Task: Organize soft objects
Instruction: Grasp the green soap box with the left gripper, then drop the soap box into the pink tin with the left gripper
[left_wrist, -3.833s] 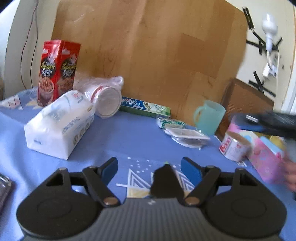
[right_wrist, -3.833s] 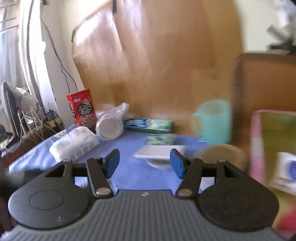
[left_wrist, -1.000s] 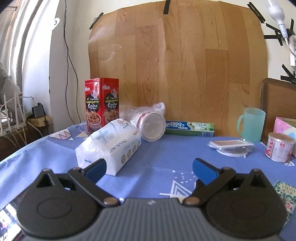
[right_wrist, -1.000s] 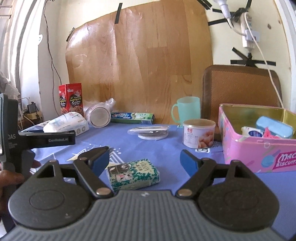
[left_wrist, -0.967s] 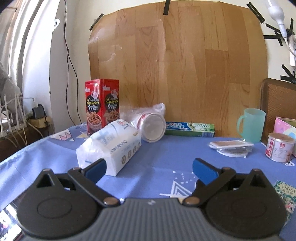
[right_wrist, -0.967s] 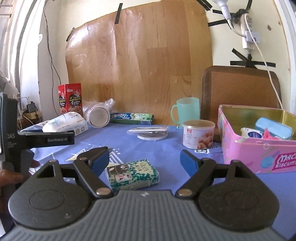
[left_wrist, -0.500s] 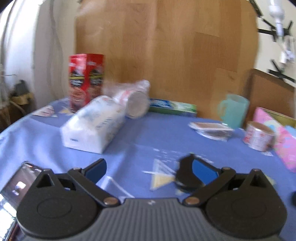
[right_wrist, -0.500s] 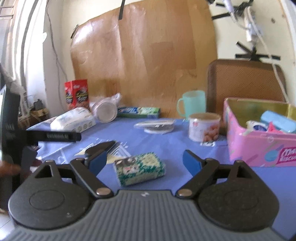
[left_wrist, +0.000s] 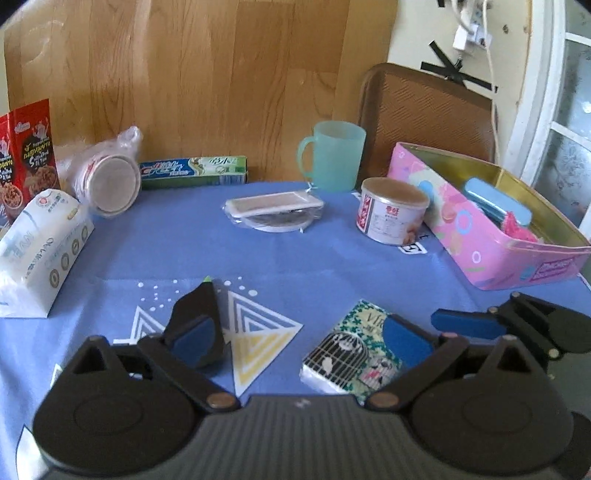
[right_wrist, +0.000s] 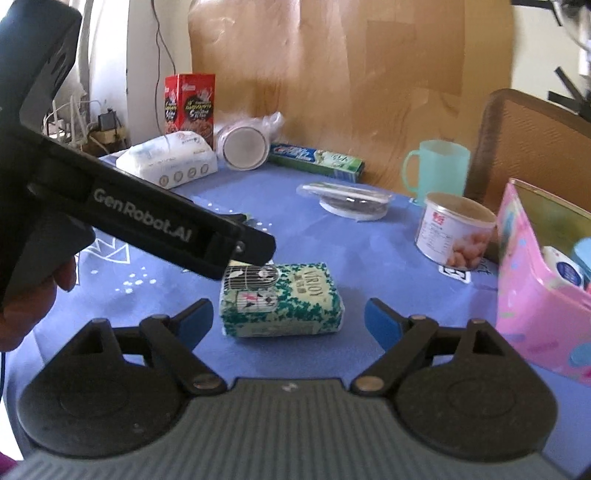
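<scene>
A small green tissue pack with a birdcage print (right_wrist: 280, 299) lies on the blue tablecloth (right_wrist: 332, 243), straight ahead of my open right gripper (right_wrist: 288, 321), between its fingers' lines. In the left wrist view the pack (left_wrist: 351, 354) lies under my open left gripper's (left_wrist: 299, 339) right finger (left_wrist: 406, 338). The right gripper's blue finger (left_wrist: 465, 323) shows at its right. A large white tissue pack (left_wrist: 37, 243) lies at the left. A pink tin (left_wrist: 491, 225) holds a blue case and soft items at the right.
Along the back stand a red box (left_wrist: 26, 155), a bagged stack of cups (left_wrist: 107, 181), a toothpaste box (left_wrist: 192, 171), a teal mug (left_wrist: 332, 155), a wrapped flat dish (left_wrist: 273, 210) and a can (left_wrist: 391, 210). A brown chair (left_wrist: 424, 110) stands behind the tin.
Both grippers have tipped down and moved in toward the small tissue pack. The left gripper has swung right, so the pack and the pink tin are now in its view.
</scene>
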